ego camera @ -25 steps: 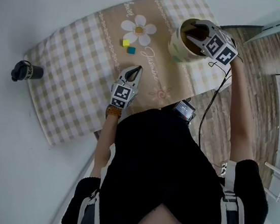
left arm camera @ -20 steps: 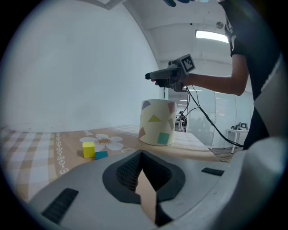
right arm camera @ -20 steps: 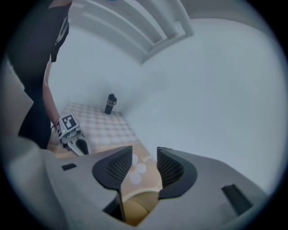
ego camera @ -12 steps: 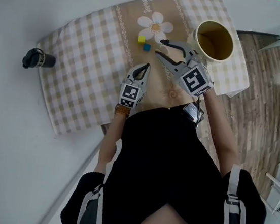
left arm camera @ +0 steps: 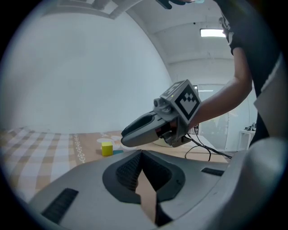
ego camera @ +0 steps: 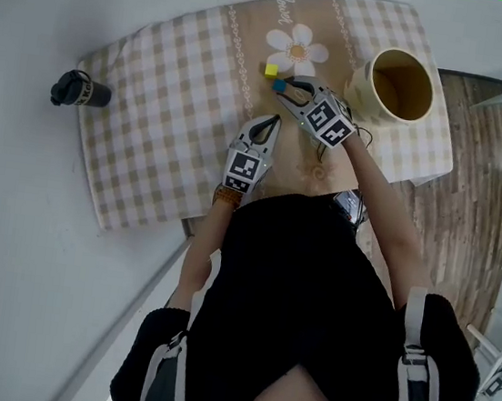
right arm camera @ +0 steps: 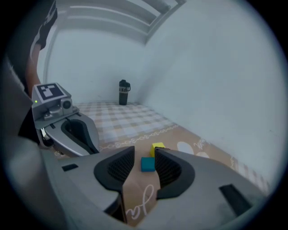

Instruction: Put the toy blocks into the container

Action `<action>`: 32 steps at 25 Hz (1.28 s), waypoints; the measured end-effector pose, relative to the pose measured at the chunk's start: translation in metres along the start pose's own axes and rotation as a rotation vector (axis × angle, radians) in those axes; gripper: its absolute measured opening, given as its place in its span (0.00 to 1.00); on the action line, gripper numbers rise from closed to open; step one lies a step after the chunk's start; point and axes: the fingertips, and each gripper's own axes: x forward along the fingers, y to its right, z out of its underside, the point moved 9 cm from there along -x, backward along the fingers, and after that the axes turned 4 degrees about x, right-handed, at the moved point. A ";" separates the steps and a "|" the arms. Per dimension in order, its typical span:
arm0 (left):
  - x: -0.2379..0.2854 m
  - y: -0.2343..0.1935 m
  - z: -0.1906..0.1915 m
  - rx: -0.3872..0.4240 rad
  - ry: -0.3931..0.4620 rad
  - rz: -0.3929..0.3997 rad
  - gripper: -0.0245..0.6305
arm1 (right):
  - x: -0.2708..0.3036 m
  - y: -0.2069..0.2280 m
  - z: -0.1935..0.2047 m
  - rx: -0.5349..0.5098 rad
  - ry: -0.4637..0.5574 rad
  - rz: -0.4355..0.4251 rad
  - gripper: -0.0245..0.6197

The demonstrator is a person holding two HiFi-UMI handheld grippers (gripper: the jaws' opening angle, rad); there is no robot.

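While the right claw (right arm camera: pixel 145 155), jaws just narrowed but not yet clenched, straddled the teal block (right arm camera: pixel 147 164) on the counter (right arm camera: pixel 135 119), the yellow block (right arm camera: pixel 158 146) lay just beyond its tips. The left claw (left arm camera: pixel 141 152), clenched and empty, sat farther from both blocks.

A table (ego camera: pixel 153 109) draped in beige checks stands against pale walls (right arm camera: pixel 202 67), wood-plank floor (ego camera: pixel 480 133) lies to its right, and a strip light (left arm camera: pixel 211 32) glows on the far ceiling.
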 end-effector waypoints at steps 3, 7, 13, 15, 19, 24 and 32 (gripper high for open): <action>0.000 0.000 0.000 -0.001 0.000 -0.004 0.02 | 0.017 0.007 0.008 -0.016 -0.063 -0.016 0.26; 0.000 0.001 -0.001 0.000 0.002 -0.001 0.02 | 0.028 0.011 0.015 -0.008 -0.116 -0.038 0.26; 0.000 0.000 -0.001 0.001 0.005 0.000 0.02 | 0.040 0.014 0.028 0.026 -0.159 -0.054 0.26; 0.000 0.000 -0.001 0.001 0.006 0.001 0.02 | 0.042 0.014 0.030 0.026 -0.166 -0.056 0.25; 0.000 0.001 -0.001 0.001 0.004 0.005 0.02 | 0.030 0.013 0.024 0.049 -0.128 -0.029 0.25; 0.002 0.000 -0.003 -0.009 0.001 0.005 0.02 | -0.020 0.003 -0.014 -0.030 -0.036 -0.002 0.25; 0.001 -0.001 0.000 0.000 0.001 0.002 0.02 | -0.159 -0.012 -0.067 -0.158 0.093 0.132 0.25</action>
